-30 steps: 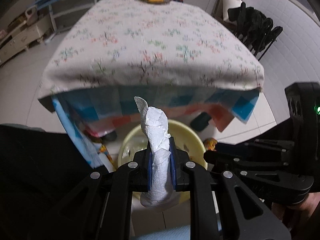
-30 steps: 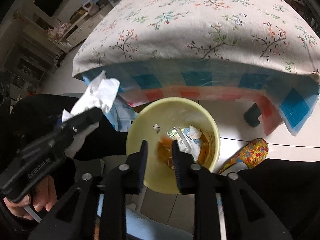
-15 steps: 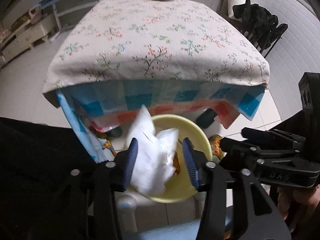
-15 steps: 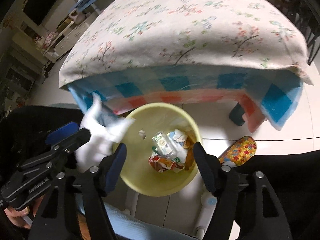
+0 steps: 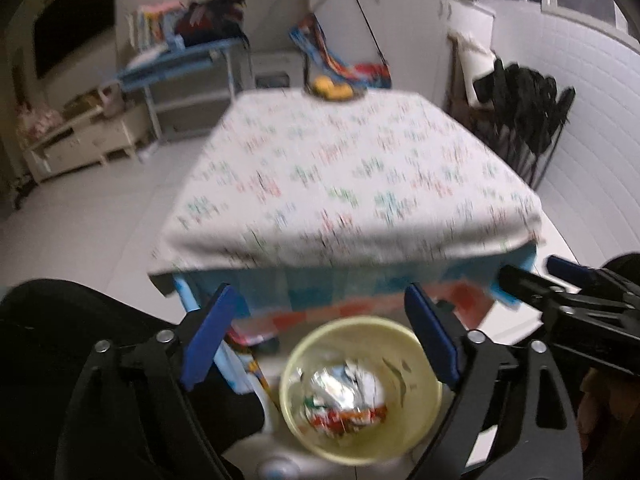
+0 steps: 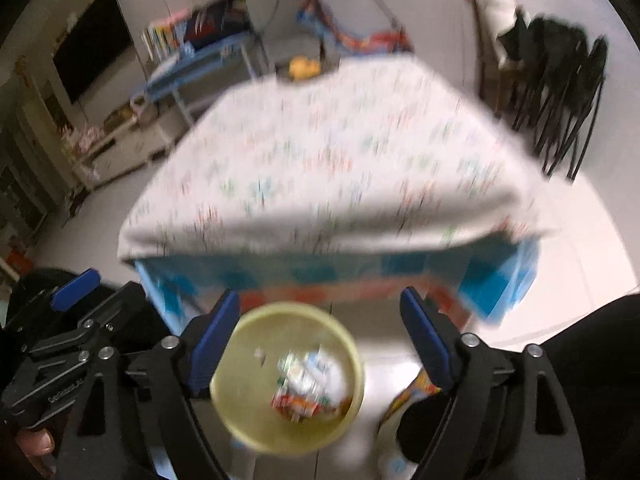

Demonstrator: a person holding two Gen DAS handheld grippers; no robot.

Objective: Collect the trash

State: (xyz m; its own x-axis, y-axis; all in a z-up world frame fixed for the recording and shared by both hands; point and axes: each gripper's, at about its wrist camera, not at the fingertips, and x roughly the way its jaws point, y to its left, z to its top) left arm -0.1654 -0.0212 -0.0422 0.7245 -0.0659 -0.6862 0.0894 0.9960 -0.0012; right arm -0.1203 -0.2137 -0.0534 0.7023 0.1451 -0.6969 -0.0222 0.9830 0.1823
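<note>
In both wrist views we see the yellow bin (image 5: 362, 390) at the bottom centre of the frame, below the near edge of the desk (image 5: 348, 176), with the trash (image 5: 346, 394) lying inside it. The left gripper (image 5: 326, 338) and the right gripper (image 6: 322, 338) have just been opening; their blue fingers (image 5: 206, 338) stand wide apart with nothing between them.
</note>
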